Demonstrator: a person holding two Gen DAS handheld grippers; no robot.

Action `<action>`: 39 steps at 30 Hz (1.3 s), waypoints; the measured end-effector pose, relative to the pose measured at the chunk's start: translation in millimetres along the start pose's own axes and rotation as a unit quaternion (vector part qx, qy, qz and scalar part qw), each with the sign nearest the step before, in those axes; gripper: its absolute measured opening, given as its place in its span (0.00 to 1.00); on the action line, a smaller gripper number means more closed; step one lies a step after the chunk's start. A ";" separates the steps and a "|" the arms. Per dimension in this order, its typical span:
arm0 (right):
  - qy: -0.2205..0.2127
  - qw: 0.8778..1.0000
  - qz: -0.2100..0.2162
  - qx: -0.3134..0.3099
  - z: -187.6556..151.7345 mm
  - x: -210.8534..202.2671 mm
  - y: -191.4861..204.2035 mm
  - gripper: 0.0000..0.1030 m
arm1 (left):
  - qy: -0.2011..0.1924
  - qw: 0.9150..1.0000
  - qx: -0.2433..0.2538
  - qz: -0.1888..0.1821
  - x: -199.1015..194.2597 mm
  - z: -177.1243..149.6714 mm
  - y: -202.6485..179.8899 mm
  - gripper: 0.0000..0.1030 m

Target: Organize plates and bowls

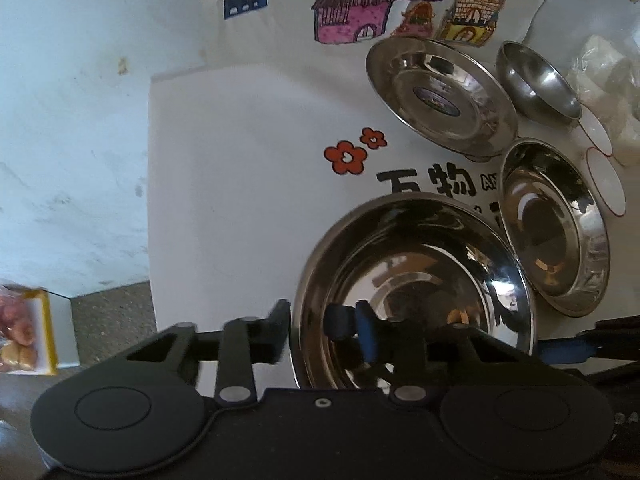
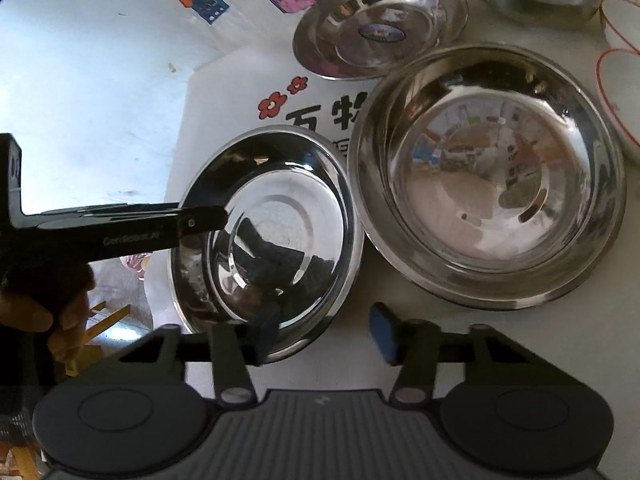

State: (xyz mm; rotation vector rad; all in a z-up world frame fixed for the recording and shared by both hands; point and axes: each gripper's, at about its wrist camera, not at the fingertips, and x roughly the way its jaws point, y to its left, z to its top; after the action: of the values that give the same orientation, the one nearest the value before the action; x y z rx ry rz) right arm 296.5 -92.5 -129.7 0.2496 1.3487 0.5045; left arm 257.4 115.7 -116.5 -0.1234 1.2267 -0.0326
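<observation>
- The near steel plate (image 2: pixel 304 184) lies on the printed sheet (image 1: pixel 240 160), just beside the deep steel bowl (image 2: pixel 480 168).
- The left gripper (image 1: pixel 320 330) straddles its left rim; I cannot tell whether the pads pinch it.
- The right gripper (image 2: pixel 320 336) stands unclenched astride the near rim.
- I would seat both pads fully on the rim before lifting, and keep the plate level, because polished steel probably slips.

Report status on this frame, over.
Left tool, right tool astride shallow steel plate's rim; left grip unclear, right open. Deep steel bowl close beside.
</observation>
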 end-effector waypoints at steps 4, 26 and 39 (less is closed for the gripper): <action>-0.001 1.000 -0.003 0.005 1.5 5.3 1.5 0.29 | -0.002 1.000 -0.009 0.005 0.0 -2.4 5.1 0.18; -0.043 0.997 0.014 -0.070 18.7 -39.5 10.2 0.19 | -0.070 0.997 -0.046 -0.003 -60.6 -7.6 -11.3 0.13; -0.056 0.997 -0.055 -0.021 49.5 -65.6 -81.9 0.19 | -0.067 0.997 0.036 0.002 -7.3 35.6 -119.6 0.17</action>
State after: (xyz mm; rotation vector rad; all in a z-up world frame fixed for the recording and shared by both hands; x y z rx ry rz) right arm 352.3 -189.7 -99.5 0.1658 1.2340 0.4193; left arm 293.3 0.4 -84.5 -0.0585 1.0911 -0.0642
